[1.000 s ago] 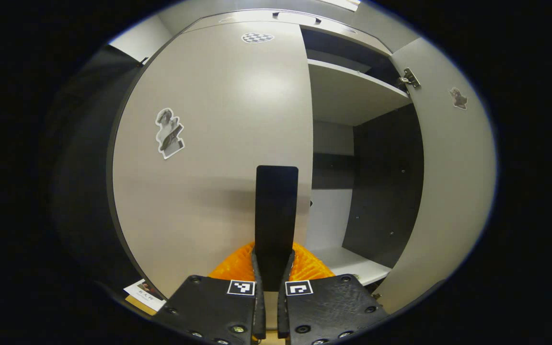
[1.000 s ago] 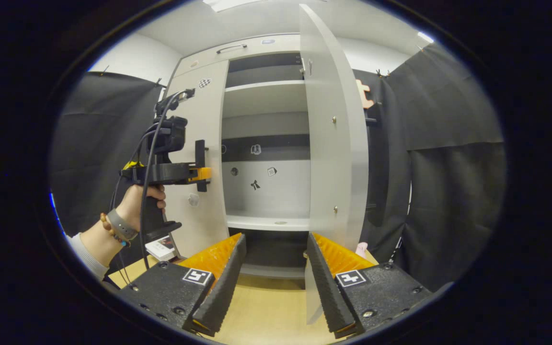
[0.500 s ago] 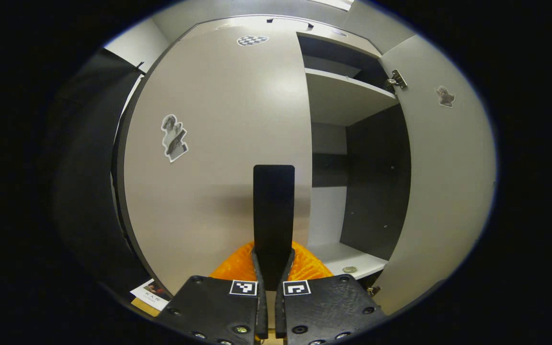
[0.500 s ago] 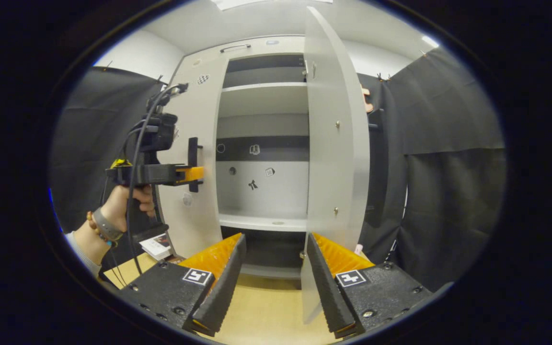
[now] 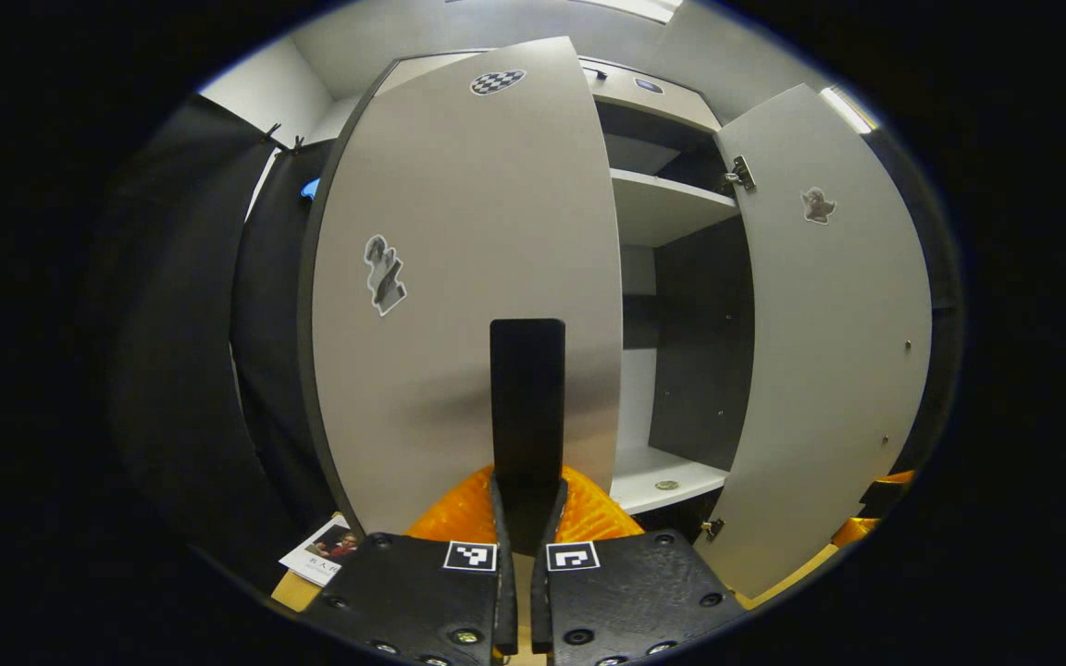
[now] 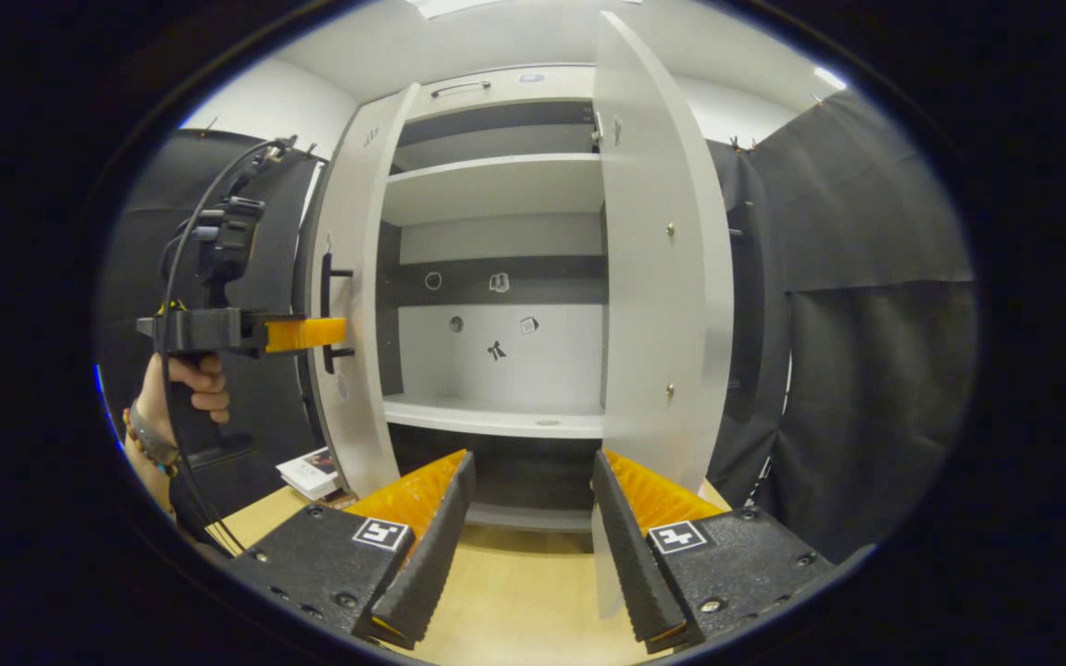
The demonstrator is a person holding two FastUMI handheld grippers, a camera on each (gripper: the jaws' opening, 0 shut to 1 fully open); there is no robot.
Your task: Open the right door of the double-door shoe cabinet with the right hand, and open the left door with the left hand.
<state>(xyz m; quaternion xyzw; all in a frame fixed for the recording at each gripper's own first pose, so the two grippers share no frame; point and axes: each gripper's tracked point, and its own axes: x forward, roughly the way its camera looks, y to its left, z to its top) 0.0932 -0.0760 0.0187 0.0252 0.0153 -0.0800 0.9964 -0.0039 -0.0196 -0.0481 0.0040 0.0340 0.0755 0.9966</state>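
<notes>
The left gripper (image 5: 524, 499) is clamped on the black bar handle (image 5: 527, 407) of the left door (image 5: 459, 277); the handle rises straight up from between its jaws, with the door panel directly beyond. In the right gripper view the same gripper (image 6: 334, 333) meets the handle (image 6: 327, 313) side-on, gripped in a person's hand (image 6: 192, 377), and the door stands partly swung out from the shoe cabinet (image 6: 496, 185).

The right gripper (image 6: 528, 518) is released, jaws spread wide and holding nothing. The right door (image 6: 653, 277) stands wide open just ahead and slightly right of its jaws, edge toward the camera.

The left door looks like a stiff, flat laminated panel on hinges, so it should swing as one rigid piece along a fixed arc and not flex. It is probably light enough to move with a steady pull, but its face is smooth and offers no purchase, so the handle is the only sensible place to hold. The bar is narrow and hard, and could slip or twist between the pads if the pull runs off the hinge arc.

A small card (image 5: 328, 548) lies low, left of the left gripper's jaws.
</notes>
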